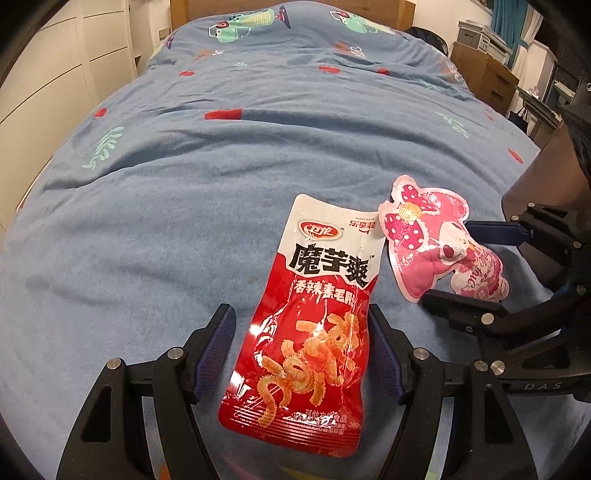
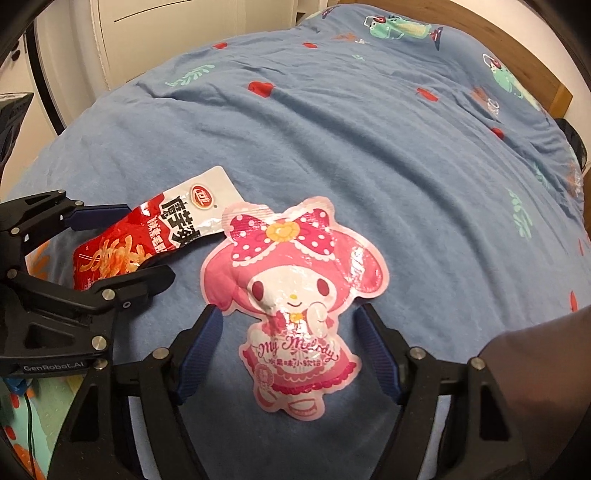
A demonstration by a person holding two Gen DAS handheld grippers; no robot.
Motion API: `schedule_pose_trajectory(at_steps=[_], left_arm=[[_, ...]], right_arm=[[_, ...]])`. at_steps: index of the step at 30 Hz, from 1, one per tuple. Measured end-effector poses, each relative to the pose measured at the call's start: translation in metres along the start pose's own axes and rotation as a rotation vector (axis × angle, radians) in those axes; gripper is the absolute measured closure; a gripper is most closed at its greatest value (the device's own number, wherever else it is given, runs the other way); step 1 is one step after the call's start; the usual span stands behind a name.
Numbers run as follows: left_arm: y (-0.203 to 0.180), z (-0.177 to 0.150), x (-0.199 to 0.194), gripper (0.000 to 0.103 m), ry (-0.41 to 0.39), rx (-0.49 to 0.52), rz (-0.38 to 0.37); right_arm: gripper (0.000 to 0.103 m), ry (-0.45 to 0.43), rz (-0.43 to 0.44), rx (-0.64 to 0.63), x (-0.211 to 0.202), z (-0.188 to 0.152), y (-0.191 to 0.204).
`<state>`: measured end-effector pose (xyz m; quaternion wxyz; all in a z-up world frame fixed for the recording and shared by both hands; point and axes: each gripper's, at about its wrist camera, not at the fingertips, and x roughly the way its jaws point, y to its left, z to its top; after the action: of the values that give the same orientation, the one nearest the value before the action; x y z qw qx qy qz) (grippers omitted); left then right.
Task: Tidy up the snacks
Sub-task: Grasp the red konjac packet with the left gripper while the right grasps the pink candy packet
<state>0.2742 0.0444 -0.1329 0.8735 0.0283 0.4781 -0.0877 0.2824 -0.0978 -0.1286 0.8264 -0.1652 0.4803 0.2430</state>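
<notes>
A red and white snack packet (image 1: 314, 325) lies flat on the blue bedspread (image 1: 184, 221). My left gripper (image 1: 301, 321) is open, its fingers on either side of the packet's lower half. A pink My Melody candy pouch (image 2: 291, 295) lies to its right, its top corner touching the red packet (image 2: 147, 236). My right gripper (image 2: 288, 323) is open, its fingers on either side of the pouch's lower part. The pouch (image 1: 436, 243) and the right gripper (image 1: 476, 266) also show in the left wrist view; the left gripper (image 2: 147, 243) shows in the right wrist view.
The bedspread (image 2: 369, 147) has red hearts and green cartoon prints. A wooden headboard (image 1: 221, 7) is at the far end. White cupboards (image 1: 55, 55) stand to the left and wooden drawers (image 1: 487, 77) to the right.
</notes>
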Motion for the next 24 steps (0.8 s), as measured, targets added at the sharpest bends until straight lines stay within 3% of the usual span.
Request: schedule_pose_trajectory(at_steps=[6, 9, 11, 15, 17, 21, 24], left_arm=[[-0.002, 0.0, 0.002, 0.038, -0.021, 0.0, 0.0], [-0.001, 0.001, 0.002, 0.038, -0.028, -0.003, -0.006], [-0.002, 0.001, 0.003, 0.038, -0.035, 0.0, -0.003], [-0.003, 0.001, 0.003, 0.042, -0.045, -0.002, -0.006], [-0.003, 0.0, 0.002, 0.046, -0.049, -0.003, -0.005], [-0.002, 0.0, 0.001, 0.055, -0.057, -0.013, -0.005], [-0.003, 0.0, 0.0, 0.057, -0.066, -0.018, -0.003]], right_arm=[[0.0, 0.01, 0.016, -0.036, 0.001, 0.002, 0.005], [0.01, 0.013, 0.023, -0.056, 0.0, 0.003, 0.009], [0.011, 0.015, 0.022, -0.071, 0.0, 0.004, 0.011], [0.038, 0.015, 0.024, -0.089, -0.001, 0.004, 0.015], [0.038, 0.011, 0.018, -0.095, -0.002, 0.004, 0.017], [0.051, -0.001, 0.01, -0.091, -0.005, 0.003, 0.019], [0.057, -0.018, 0.002, -0.081, -0.008, 0.001, 0.02]])
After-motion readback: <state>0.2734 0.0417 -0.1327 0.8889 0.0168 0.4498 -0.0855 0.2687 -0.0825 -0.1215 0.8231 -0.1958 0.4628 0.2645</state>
